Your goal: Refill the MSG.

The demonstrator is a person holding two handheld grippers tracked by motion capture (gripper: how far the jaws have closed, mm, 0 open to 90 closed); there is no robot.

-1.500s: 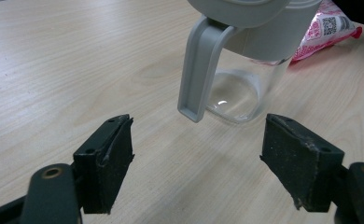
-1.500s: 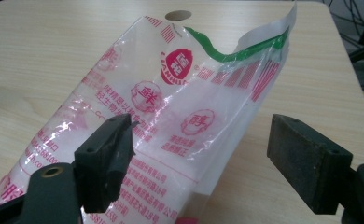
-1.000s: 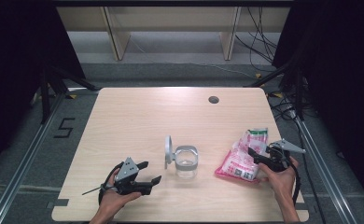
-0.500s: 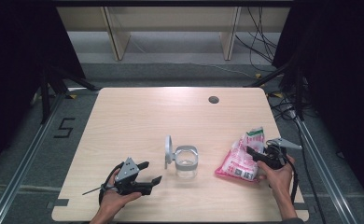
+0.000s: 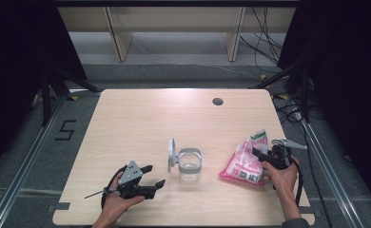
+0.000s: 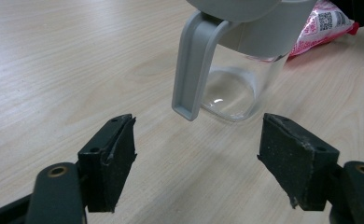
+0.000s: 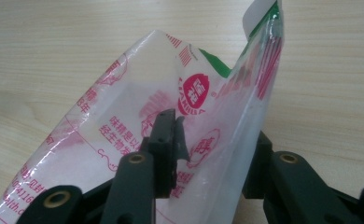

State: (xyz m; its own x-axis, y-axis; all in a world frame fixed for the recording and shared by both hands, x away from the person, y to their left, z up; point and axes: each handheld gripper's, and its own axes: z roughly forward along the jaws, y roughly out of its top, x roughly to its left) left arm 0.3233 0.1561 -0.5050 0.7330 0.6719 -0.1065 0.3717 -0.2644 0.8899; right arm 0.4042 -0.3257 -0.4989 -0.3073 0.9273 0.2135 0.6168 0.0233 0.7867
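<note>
We have the left gripper (image 5: pixel 151 182) resting at the near left of the surface (image 5: pixel 136 123), fingers (image 6: pixel 109 161) wide apart with nothing between them, aimed at the jar. Right gripper (image 5: pixel 264 157) at the near right: its fingers (image 7: pixel 164 144) have just been closing and now sit on either side of the bag (image 5: pixel 244 162), pinching the film at its raised end.

Bag is a clear plastic pouch with pink and red print, a red round logo, a green strip at the top edge and white contents. Its bottom lies on the surface, top lifted and creased at the grip.

Between the two grippers stands a clear glass jar (image 5: pixel 190 164) with a grey collar, its hinged grey lid (image 5: pixel 171 154) flipped open to the left. It is near the bag, not touching.

Further back we see a dark round hole (image 5: pixel 217 101) in the surface.
</note>
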